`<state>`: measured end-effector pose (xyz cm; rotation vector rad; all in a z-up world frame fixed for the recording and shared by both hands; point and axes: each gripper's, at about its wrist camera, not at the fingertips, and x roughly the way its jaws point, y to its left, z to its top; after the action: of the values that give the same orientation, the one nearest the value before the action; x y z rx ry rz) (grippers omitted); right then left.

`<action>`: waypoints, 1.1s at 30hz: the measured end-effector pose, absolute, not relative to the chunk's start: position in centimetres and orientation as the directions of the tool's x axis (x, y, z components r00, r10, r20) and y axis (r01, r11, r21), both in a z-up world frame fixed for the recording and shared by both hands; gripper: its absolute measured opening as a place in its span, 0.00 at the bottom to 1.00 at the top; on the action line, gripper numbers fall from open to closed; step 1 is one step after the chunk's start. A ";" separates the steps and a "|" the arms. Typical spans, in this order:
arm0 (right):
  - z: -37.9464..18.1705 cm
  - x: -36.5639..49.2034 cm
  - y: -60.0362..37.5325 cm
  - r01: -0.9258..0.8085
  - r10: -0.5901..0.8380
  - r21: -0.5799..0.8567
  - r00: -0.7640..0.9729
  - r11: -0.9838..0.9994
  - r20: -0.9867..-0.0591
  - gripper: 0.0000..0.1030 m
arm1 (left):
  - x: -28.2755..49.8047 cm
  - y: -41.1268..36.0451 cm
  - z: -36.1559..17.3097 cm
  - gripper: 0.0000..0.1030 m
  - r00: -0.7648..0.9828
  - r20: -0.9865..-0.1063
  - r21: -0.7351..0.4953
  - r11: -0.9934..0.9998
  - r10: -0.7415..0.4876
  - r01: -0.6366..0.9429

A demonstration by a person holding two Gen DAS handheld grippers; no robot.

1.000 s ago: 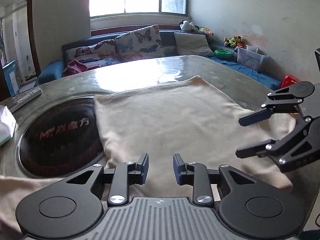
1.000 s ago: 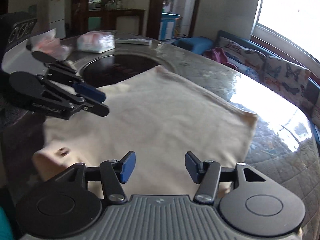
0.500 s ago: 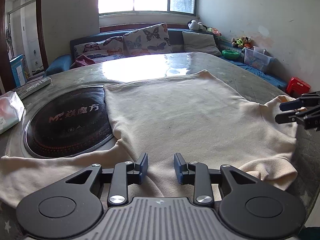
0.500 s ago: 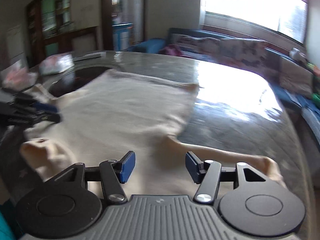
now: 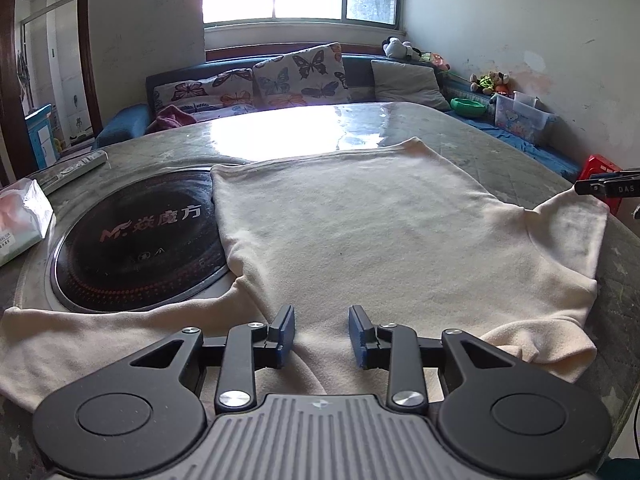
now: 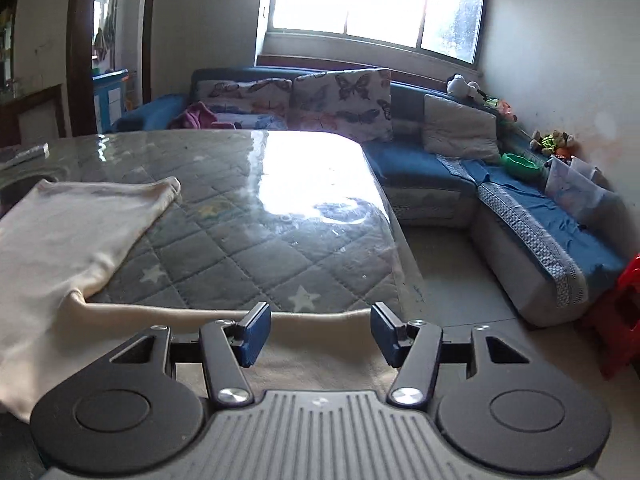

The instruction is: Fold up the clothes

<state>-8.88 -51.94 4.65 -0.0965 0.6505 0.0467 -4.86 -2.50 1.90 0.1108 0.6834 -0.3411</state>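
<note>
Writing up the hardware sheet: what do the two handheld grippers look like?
Both match: left gripper and right gripper have black linkage arms with silver pivot screws, round black hubs, a ribbed grey centre plate, and blue pads on the fingertips. No cables or sleeves visible.

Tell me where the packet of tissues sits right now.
In the left wrist view, the white plastic tissue packet lies at the far left table edge, beside the round black induction cooktop and near the grey remote control.
</note>
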 end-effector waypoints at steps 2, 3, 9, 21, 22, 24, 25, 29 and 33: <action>4.2 -9.0 -51.5 -0.095 0.035 -0.064 0.786 0.993 -0.617 0.55 | -5.0 -2.5 1.9 0.33 0.726 -0.633 -0.012 0.941 -0.268 0.337; 3.7 -8.9 -51.2 -0.099 0.034 -0.069 0.777 0.993 -0.629 0.55 | -5.0 -2.5 2.0 0.33 0.726 -0.633 -0.016 0.943 -0.268 0.334; 3.5 -9.1 -50.3 -0.111 0.049 -0.057 0.770 0.992 -0.637 0.55 | -6.4 -0.7 2.7 0.36 0.745 -0.617 -0.043 0.957 -0.252 0.289; 4.6 -9.6 -44.6 -0.267 0.173 -0.059 0.761 0.962 -0.625 0.56 | -7.5 9.7 3.8 0.35 0.798 -0.586 -0.036 0.979 0.143 -0.202; 4.7 -9.7 -44.0 -0.283 0.184 -0.061 0.758 0.957 -0.626 0.56 | -7.3 10.6 3.7 0.35 0.787 -0.587 -0.019 0.969 0.189 -0.247; 4.7 -9.7 -43.2 -0.304 0.199 -0.062 0.752 0.951 -0.628 0.56 | -6.8 12.1 3.5 0.35 0.766 -0.590 -0.006 0.947 0.256 -0.321; 4.7 -9.8 -42.8 -0.314 0.207 -0.062 0.750 0.948 -0.629 0.56 | -6.5 12.8 3.4 0.35 0.754 -0.594 -0.005 0.936 0.282 -0.353; 5.0 -10.1 -41.6 -0.341 0.225 -0.069 0.746 0.938 -0.627 0.56 | -5.5 14.8 2.4 0.32 0.722 -0.625 -0.041 0.912 0.296 -0.409; 5.4 -10.3 -41.2 -0.353 0.232 -0.073 0.744 0.933 -0.627 0.56 | -4.9 15.3 2.1 0.12 0.726 -0.618 -0.036 0.912 0.301 -0.409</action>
<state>-10.33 -41.20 5.39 -0.1918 0.6585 0.3226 -4.86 15.28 2.06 -0.1742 0.6495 0.3935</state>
